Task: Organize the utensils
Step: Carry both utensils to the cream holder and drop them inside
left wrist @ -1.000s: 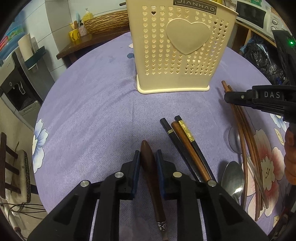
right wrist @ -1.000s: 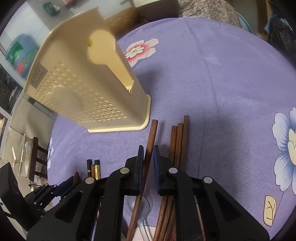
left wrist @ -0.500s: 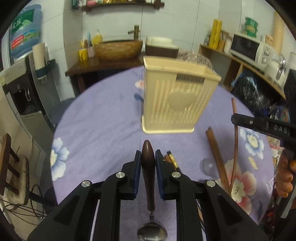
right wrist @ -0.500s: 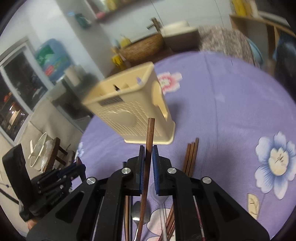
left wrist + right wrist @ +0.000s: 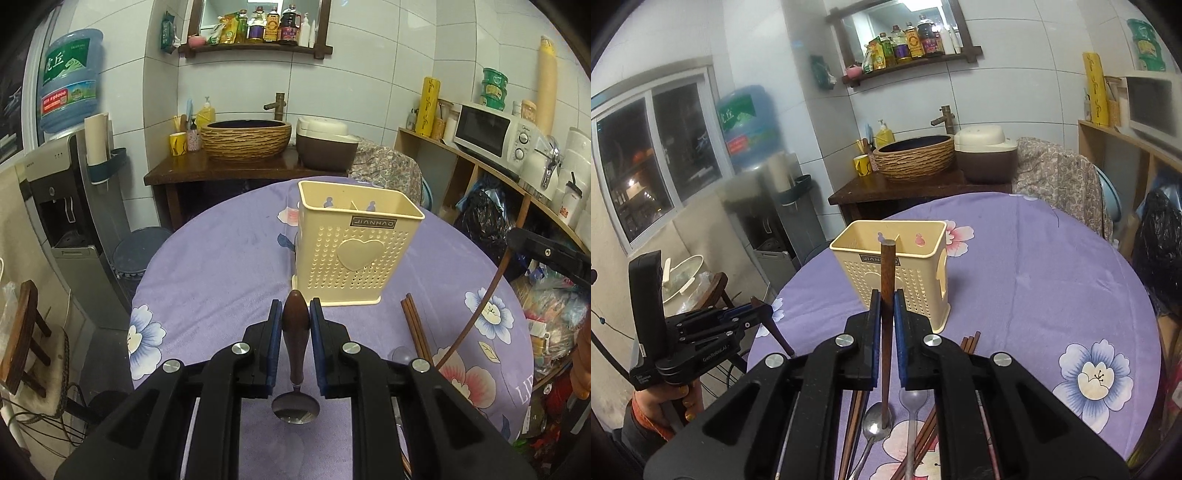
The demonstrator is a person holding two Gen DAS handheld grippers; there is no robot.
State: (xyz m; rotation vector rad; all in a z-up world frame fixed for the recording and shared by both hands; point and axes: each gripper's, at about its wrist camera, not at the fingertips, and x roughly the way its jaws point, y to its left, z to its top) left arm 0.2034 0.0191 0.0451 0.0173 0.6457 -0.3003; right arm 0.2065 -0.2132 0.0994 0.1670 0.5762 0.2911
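Observation:
A cream perforated utensil holder (image 5: 356, 254) with a heart stands on the purple tablecloth; it also shows in the right wrist view (image 5: 897, 269). My left gripper (image 5: 295, 321) is shut on a spoon with a dark wooden handle (image 5: 294, 332), bowl hanging down, lifted above the table in front of the holder. My right gripper (image 5: 885, 310) is shut on a brown wooden chopstick (image 5: 886, 295), held upright above the table short of the holder. Loose chopsticks (image 5: 415, 328) lie right of the holder. Spoons (image 5: 875, 424) and more chopsticks (image 5: 923, 439) lie under my right gripper.
The round table (image 5: 221, 273) has a purple flowered cloth. Behind it stand a dark counter with a woven basin (image 5: 245, 138) and a rice cooker (image 5: 325, 146). A water dispenser (image 5: 62, 206) is at left, a microwave shelf (image 5: 487, 134) at right.
Both grippers have lifted their utensils off the table and risen, tilting up so the holder's open top now shows. The spoon and the chopstick came up with them.

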